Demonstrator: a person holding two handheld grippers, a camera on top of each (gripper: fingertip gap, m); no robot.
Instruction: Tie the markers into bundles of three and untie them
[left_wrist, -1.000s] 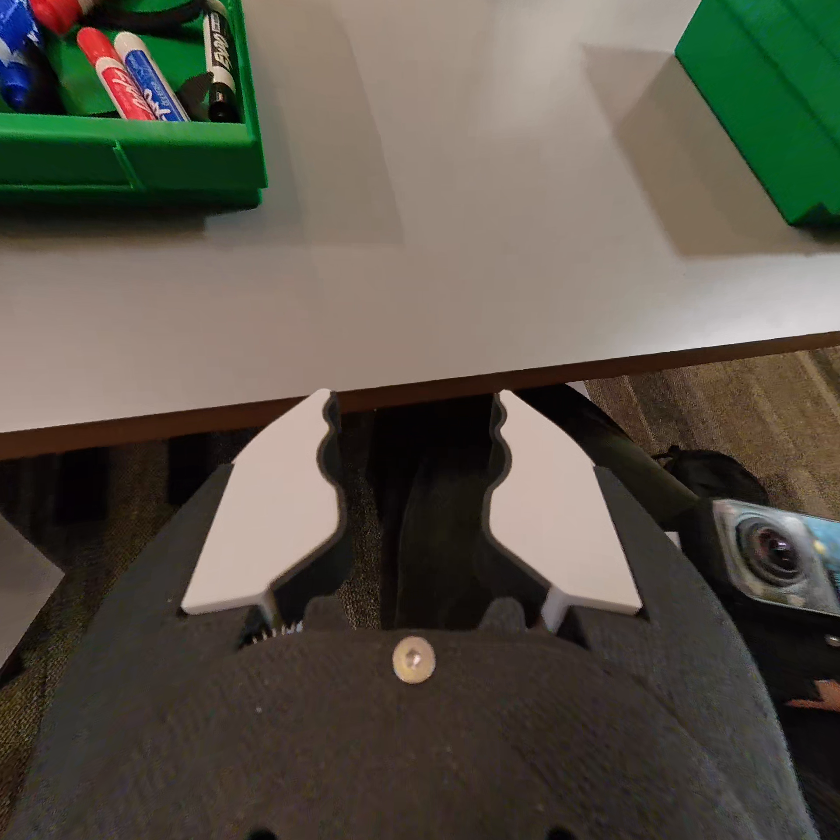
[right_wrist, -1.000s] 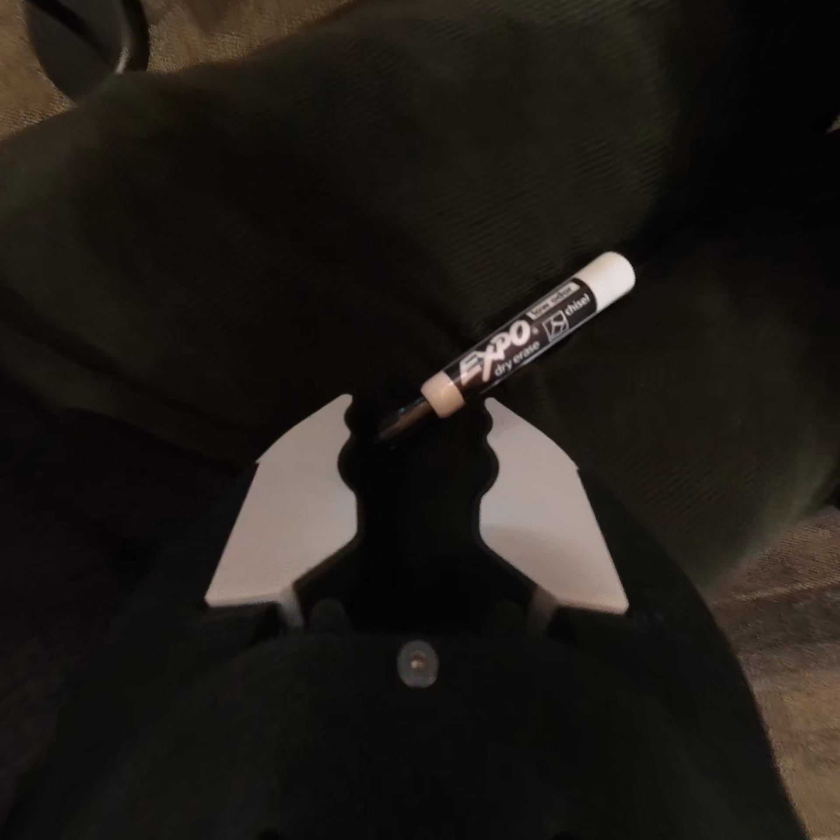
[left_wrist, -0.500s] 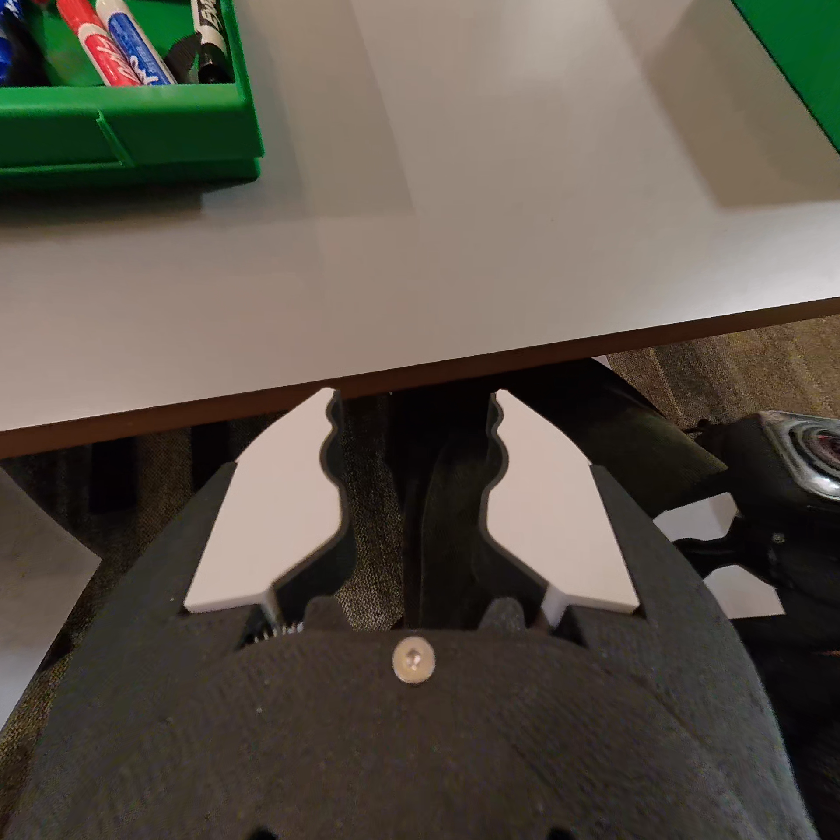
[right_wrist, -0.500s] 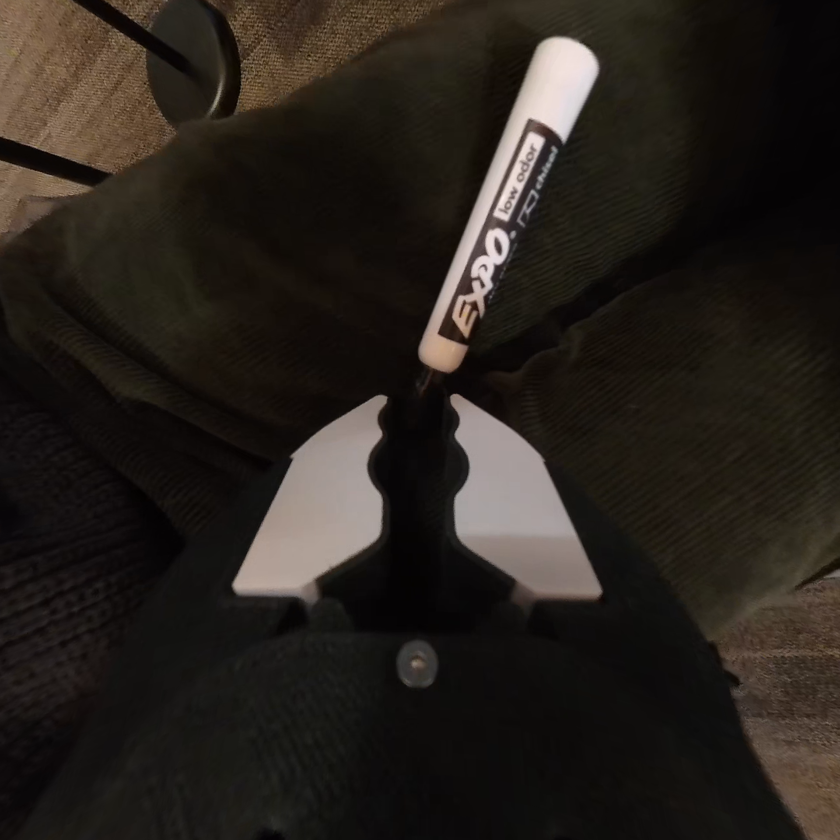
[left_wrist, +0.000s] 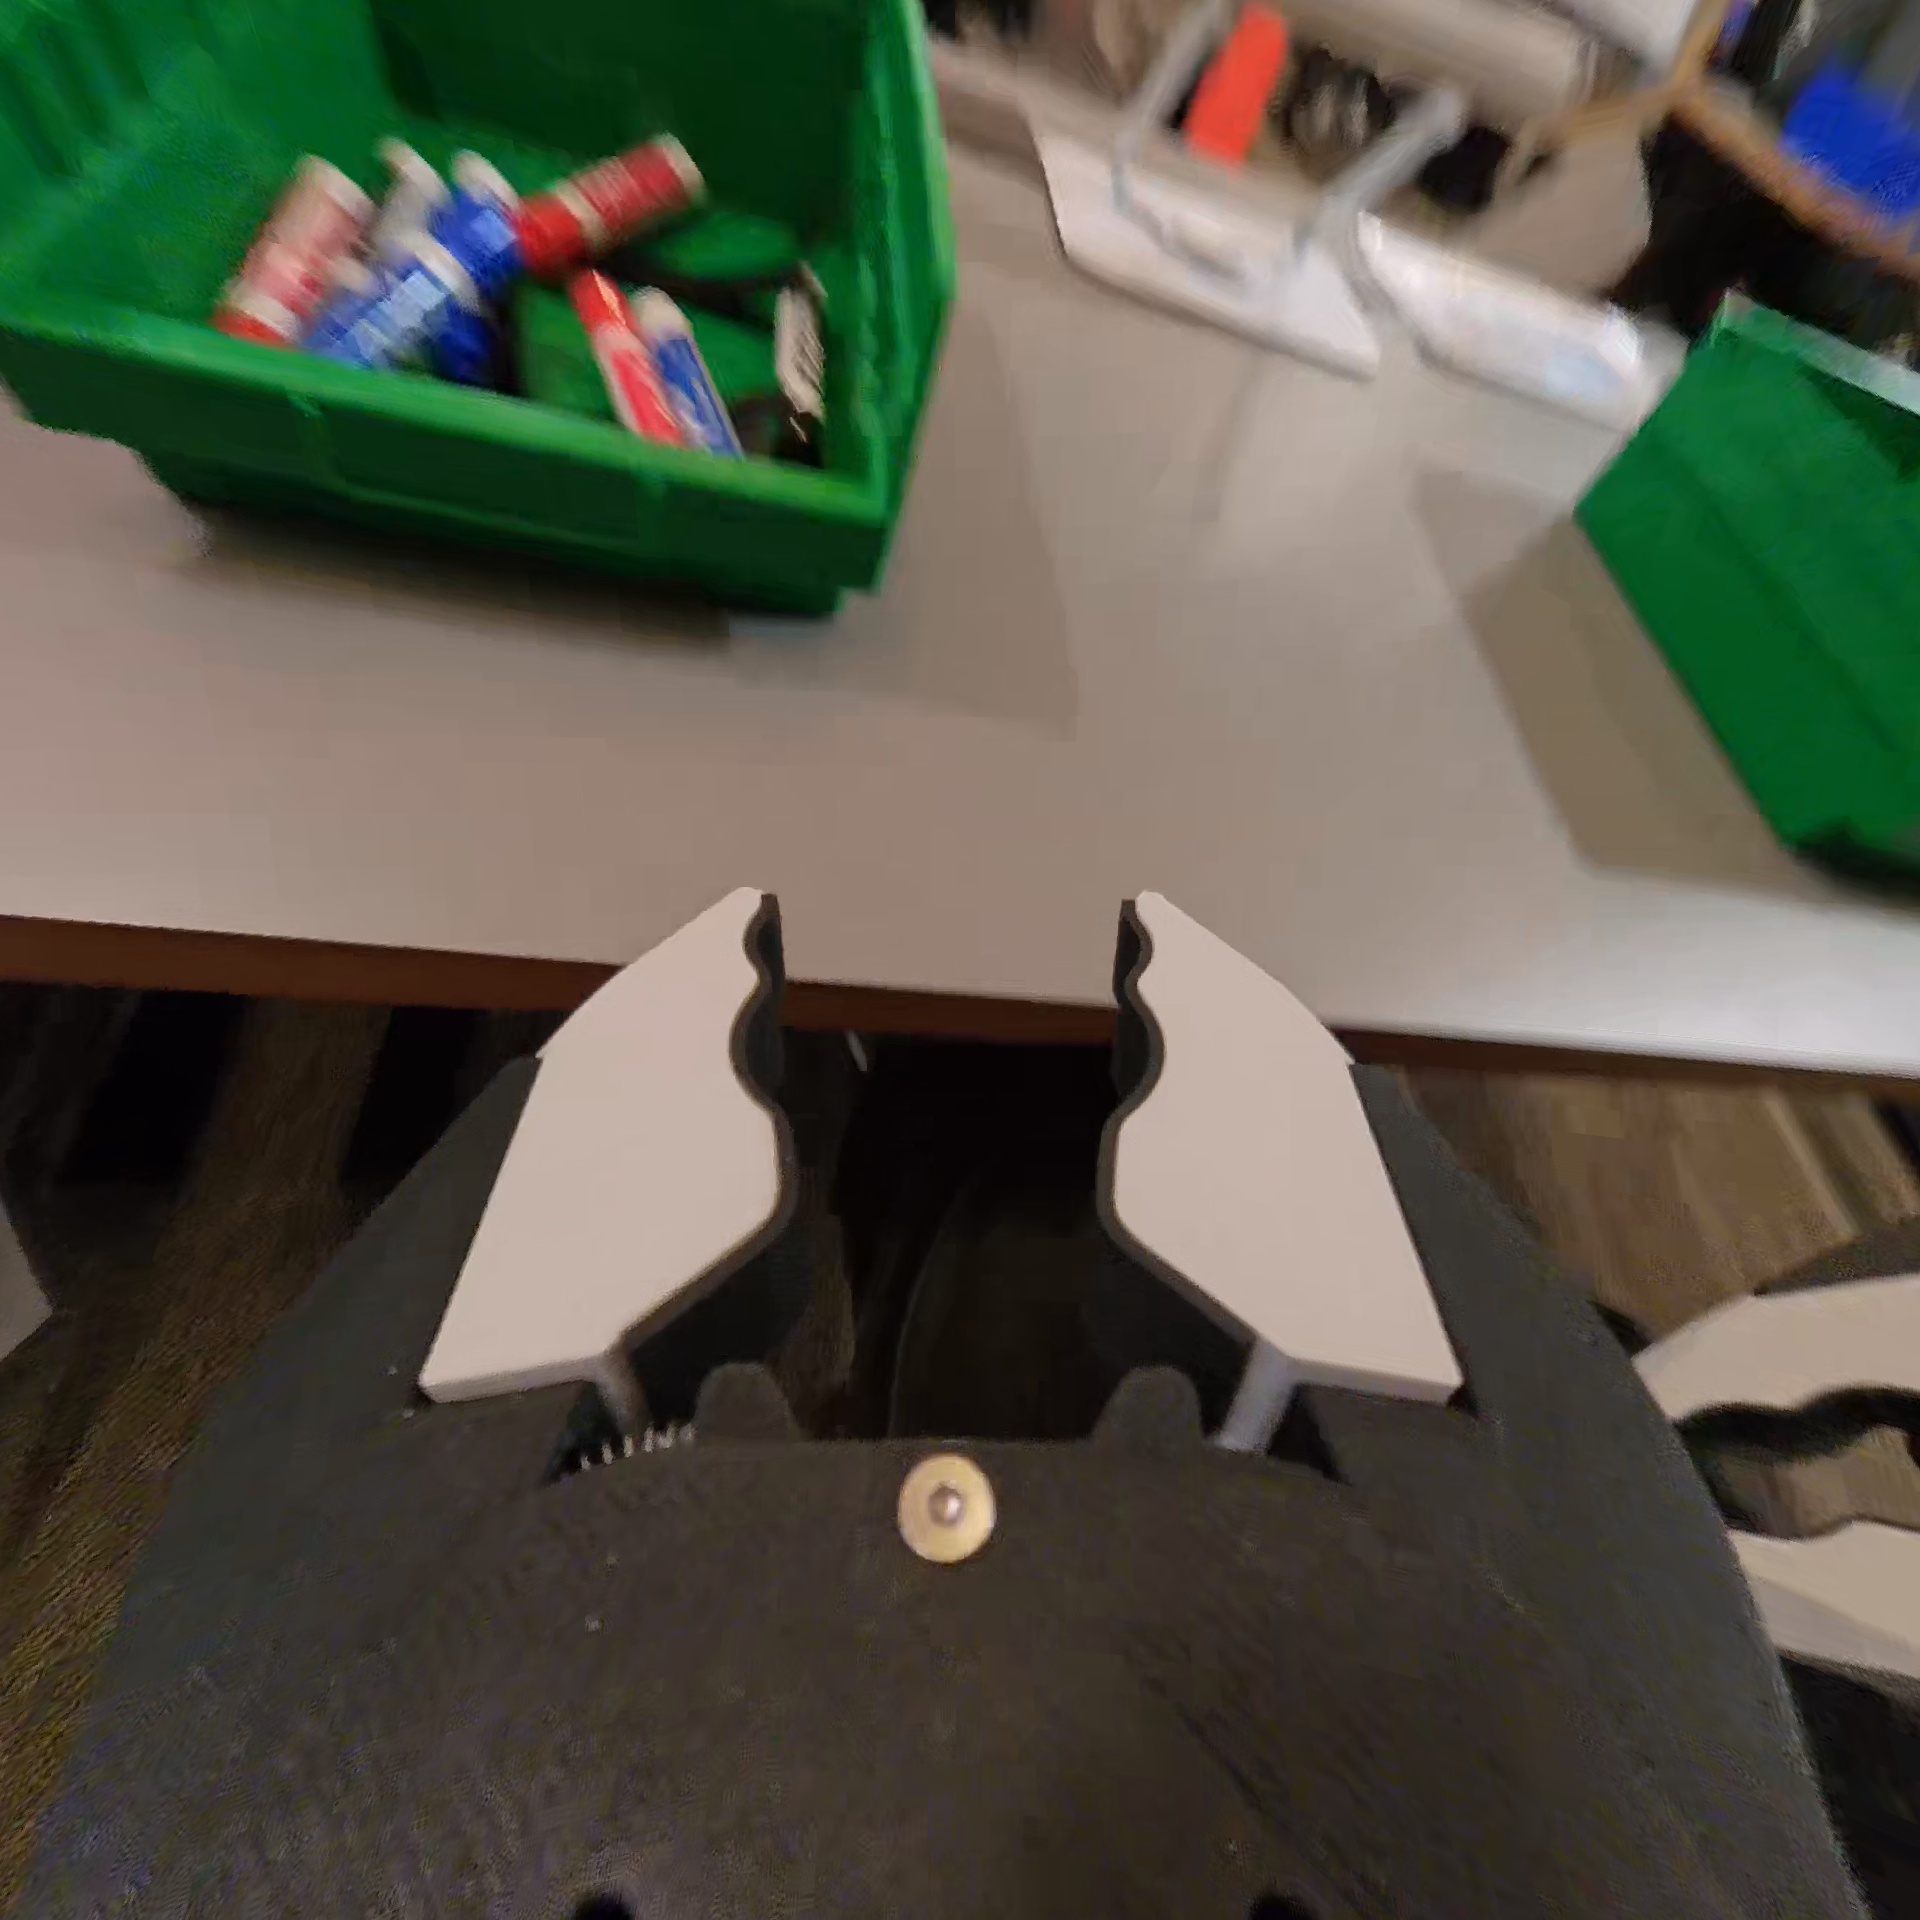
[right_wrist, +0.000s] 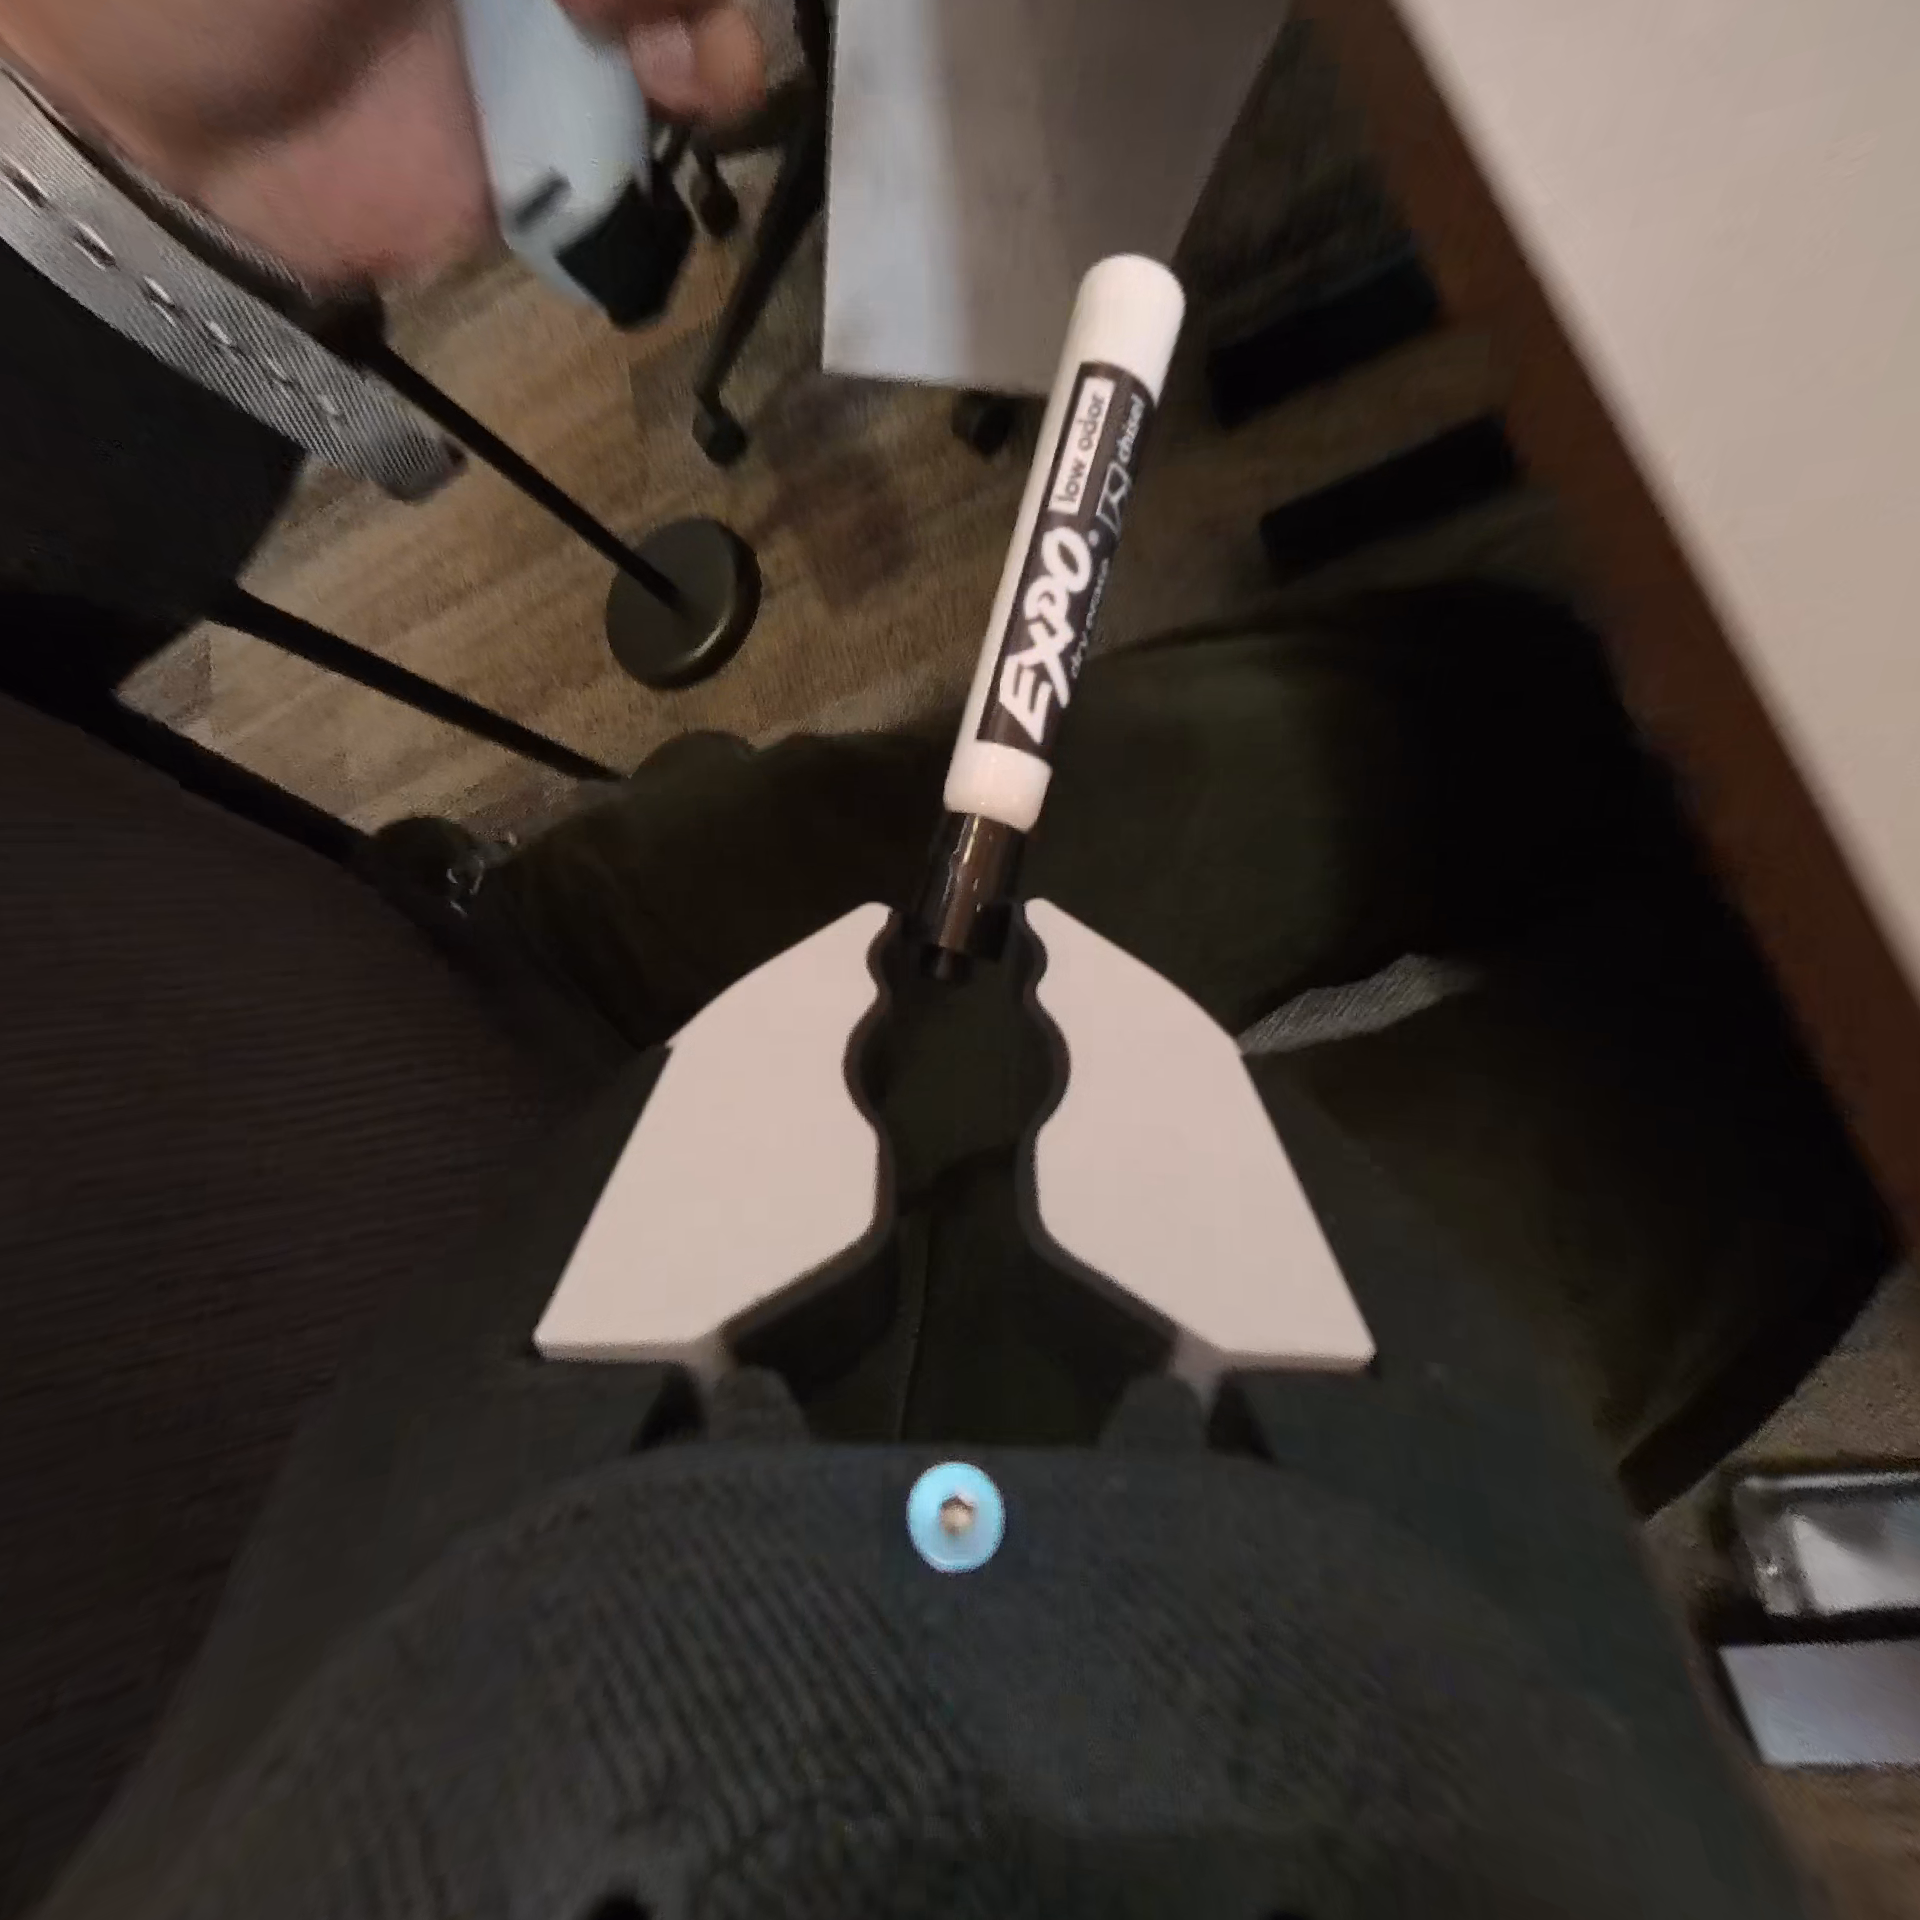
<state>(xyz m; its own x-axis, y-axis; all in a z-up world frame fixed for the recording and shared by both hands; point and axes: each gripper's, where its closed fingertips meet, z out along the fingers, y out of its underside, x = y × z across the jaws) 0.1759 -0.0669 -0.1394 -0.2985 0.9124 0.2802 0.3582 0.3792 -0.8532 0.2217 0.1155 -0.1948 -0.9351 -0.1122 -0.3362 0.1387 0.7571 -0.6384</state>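
Note:
My right gripper (right_wrist: 954, 920) is shut on the black cap end of a black-and-white dry-erase marker (right_wrist: 1060, 561). The marker sticks forward and up from the fingertips, below the table's edge, above a person's dark trousers (right_wrist: 1299, 790). My left gripper (left_wrist: 948, 914) is open and empty, its fingertips at the front edge of the grey table (left_wrist: 1039, 727). A green bin (left_wrist: 436, 468) at the table's back left holds several red, blue and black markers (left_wrist: 665, 364). The right gripper's white fingers (left_wrist: 1808, 1361) show at the lower right of the left wrist view.
A second green bin (left_wrist: 1787, 644) stands at the table's right. White and grey items (left_wrist: 1226, 208) lie blurred at the far side. Under the table are carpet, black chair legs with a round foot (right_wrist: 681, 613), and a person's hand (right_wrist: 312, 135) at top left. Spacing between my two grippers at the tips: around 20 centimetres.
The right gripper closed on the marker, turned it upright and lifted it off the trousers toward the table edge. The left gripper tilted up, bringing the bins more into view.

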